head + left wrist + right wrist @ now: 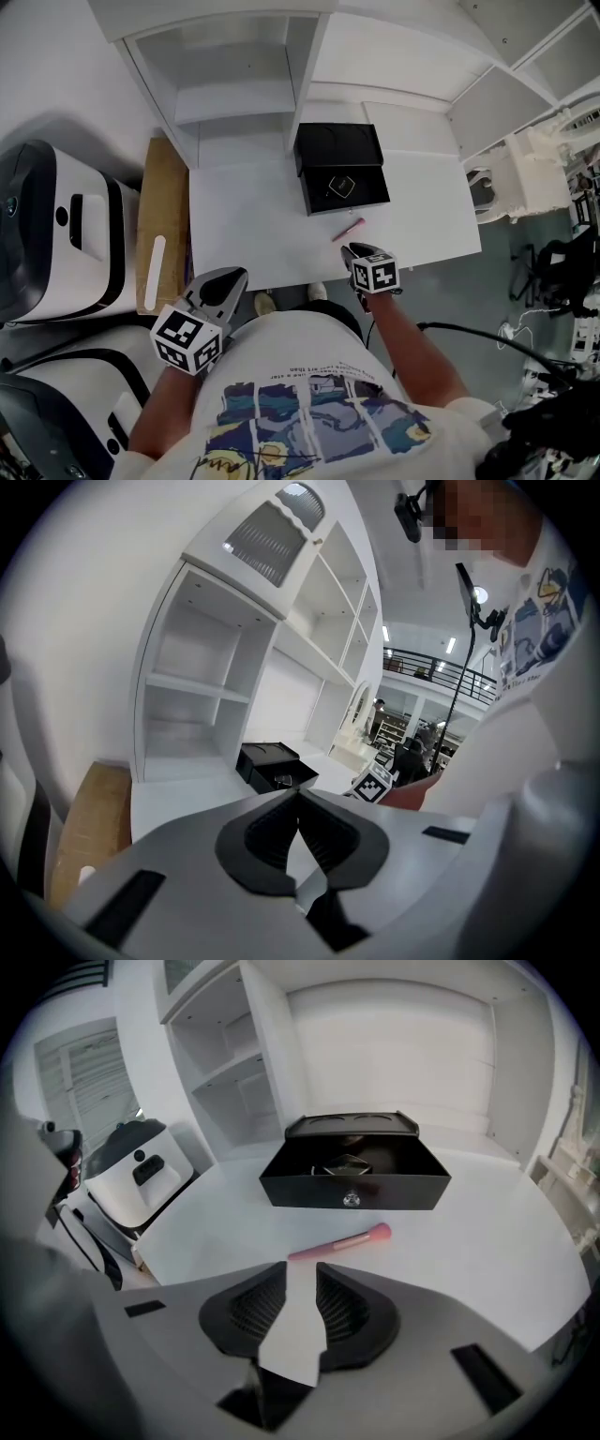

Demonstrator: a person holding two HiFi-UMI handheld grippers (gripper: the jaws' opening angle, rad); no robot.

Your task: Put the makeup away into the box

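- The right gripper has its two fingers a little apart. Nothing is between them.
- The left gripper has its two fingers closed tip to tip. They hold nothing.
- There is one pink makeup brush. It lies flat on the worktop, just past the right fingers. It is in front of the box and does not touch it.
- There is one black box. It stands open, and one small thing lies inside.
- The right gripper tips steeply down toward the brush, over the front edge of the worktop.
- The left gripper is by the front left corner of the worktop and tips down only a little.
- The worktop is white, and a white shelf unit stands at its back.
- A brown board leans at the left side of the worktop.
- Big white and black machines stand further left.
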